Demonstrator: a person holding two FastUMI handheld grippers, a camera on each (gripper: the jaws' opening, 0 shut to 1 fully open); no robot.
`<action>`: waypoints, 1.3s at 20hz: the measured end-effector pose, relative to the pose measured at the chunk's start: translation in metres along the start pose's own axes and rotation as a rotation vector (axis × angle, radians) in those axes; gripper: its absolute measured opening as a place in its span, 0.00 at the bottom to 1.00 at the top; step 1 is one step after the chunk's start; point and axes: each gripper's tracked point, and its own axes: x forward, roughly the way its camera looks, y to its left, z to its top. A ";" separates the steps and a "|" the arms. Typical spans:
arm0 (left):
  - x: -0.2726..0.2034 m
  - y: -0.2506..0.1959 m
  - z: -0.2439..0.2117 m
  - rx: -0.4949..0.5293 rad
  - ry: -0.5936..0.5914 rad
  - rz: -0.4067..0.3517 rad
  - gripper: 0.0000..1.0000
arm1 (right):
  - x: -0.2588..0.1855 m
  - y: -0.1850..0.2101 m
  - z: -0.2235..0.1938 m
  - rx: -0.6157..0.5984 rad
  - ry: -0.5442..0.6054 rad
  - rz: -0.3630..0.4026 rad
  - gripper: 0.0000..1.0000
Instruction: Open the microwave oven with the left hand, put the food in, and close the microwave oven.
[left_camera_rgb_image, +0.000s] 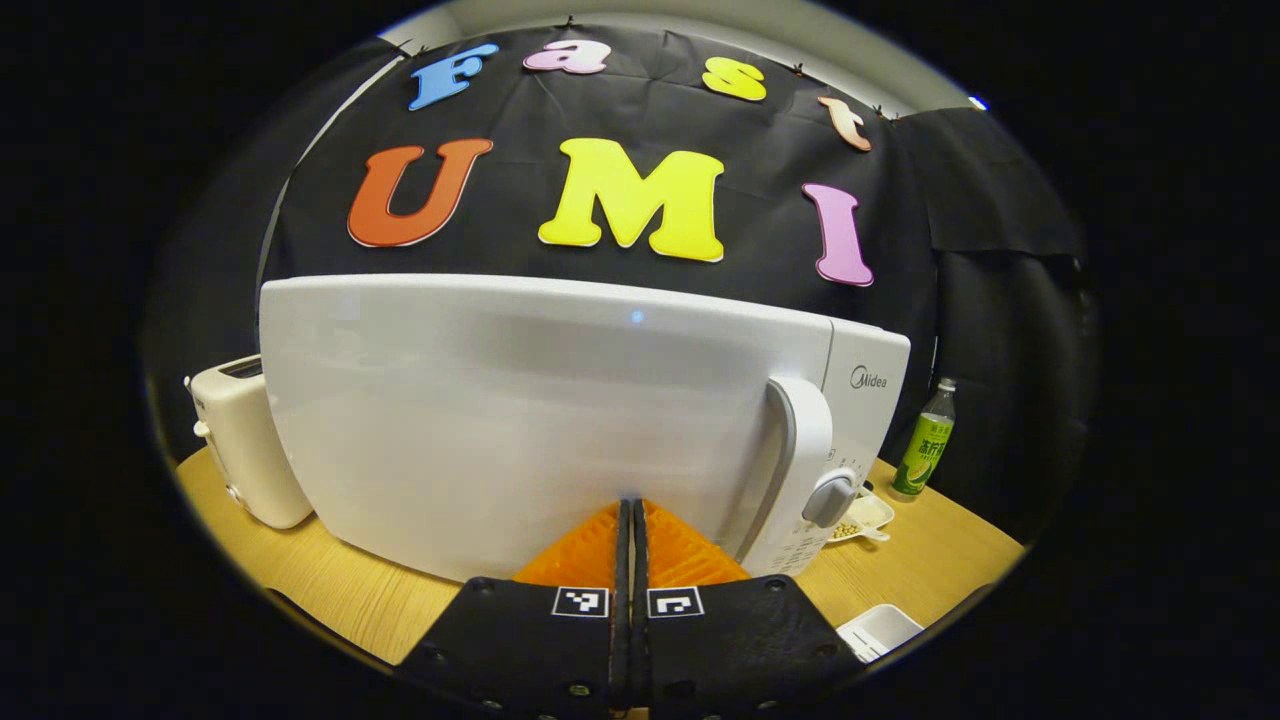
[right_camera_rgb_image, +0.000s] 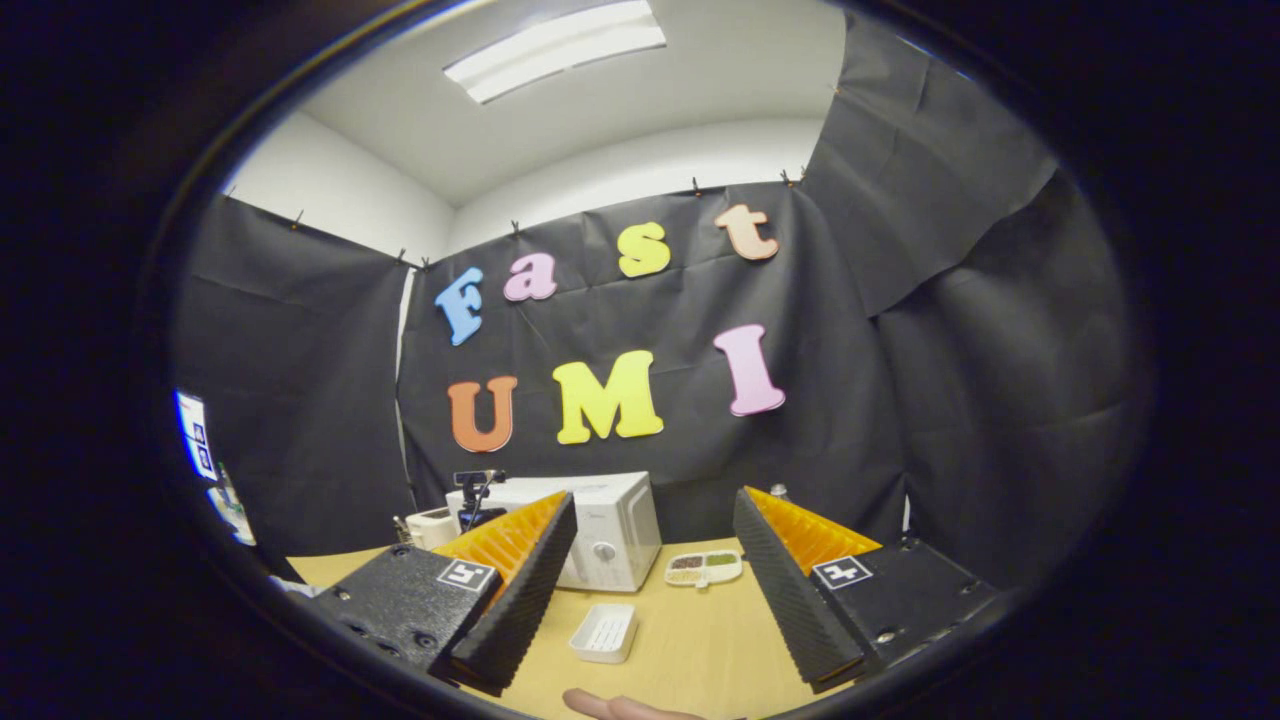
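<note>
Left gripper view: left gripper (left_camera_rgb_image: 631, 508) fingers pressed together, nothing between them, tips close to the shut door of the microwave (left_camera_rgb_image: 540, 420); door handle (left_camera_rgb_image: 805, 440) just to their right, toaster (left_camera_rgb_image: 245, 440) at tabletop's left edge, bottle (left_camera_rgb_image: 925, 440) toward its back right. Right gripper view: right gripper (right_camera_rgb_image: 655, 520) fingers spread wide, holding nothing, microwave far back on the tabletop (right_camera_rgb_image: 700, 640) with a divided food dish (right_camera_rgb_image: 704, 568) beside it and a white tray (right_camera_rgb_image: 604, 632) nearer the front edge.

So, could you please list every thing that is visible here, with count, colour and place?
microwave: 1, white, door shut, on the table
table: 1, light wood
toaster: 1, cream, left of the microwave
bottle: 1, green label, right of the microwave
divided dish: 1, white, by the microwave's right side
tray: 1, white, nearer on the table
left gripper: shut, close before the door
right gripper: open, farther back
fingertip: bottom edge
</note>
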 end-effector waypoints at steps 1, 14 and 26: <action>-0.001 0.002 -0.002 -0.002 0.015 0.003 0.00 | 0.002 -0.002 -0.001 0.008 0.007 -0.021 1.00; -0.146 -0.028 0.067 -0.020 -0.077 -0.009 0.88 | 0.006 0.033 -0.001 0.025 0.055 -0.053 1.00; -0.304 -0.027 0.126 0.102 -0.084 0.080 0.95 | 0.004 0.080 0.024 -0.073 0.057 -0.080 1.00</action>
